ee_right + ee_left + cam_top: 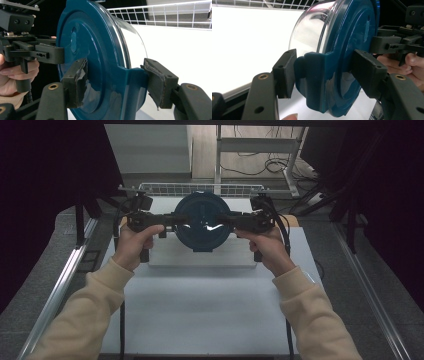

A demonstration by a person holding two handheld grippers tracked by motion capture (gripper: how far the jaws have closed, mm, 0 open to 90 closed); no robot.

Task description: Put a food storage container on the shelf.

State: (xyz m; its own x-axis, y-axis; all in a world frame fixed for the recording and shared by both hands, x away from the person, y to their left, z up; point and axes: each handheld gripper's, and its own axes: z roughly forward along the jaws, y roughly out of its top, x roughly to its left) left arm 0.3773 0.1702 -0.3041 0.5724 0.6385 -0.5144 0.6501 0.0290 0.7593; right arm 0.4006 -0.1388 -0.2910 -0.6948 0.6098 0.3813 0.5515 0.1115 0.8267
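While both forearms reach forward from the near edge of the table (210, 315), the two hands meet at a round container held up between them toward the far edge. The left hand (131, 245) wraps the handle of the left tongs (167, 220), knuckles up, cream sleeve (85, 315) running back to the near left corner. The right hand (265, 245) mirrors it on the right tongs (231, 221), its sleeve running to the near right corner. Both tongs point inward, toward each other, level with the table.

The container (202, 220) is a clear bowl (309, 30) with a blue lid (352, 45), tipped on its side so the lid faces the person. Seen from above, it hangs over a pale raised slab (200, 257) that lies on the table, in front of a wire rack (200, 188) at the far edge.

In the left gripper view, the left tongs are closed on the container: one pad (285, 72) presses a lid clasp (312, 75) on the bowl side, the other pad (368, 71) lies against the lid's face. In the right gripper view, the right tongs grip the opposite clasp (132, 87) likewise, one worn pad (76, 80) on the lid's face and the other (160, 82) behind the clasp. Each of those views shows the other tongs and fingers beyond the lid.
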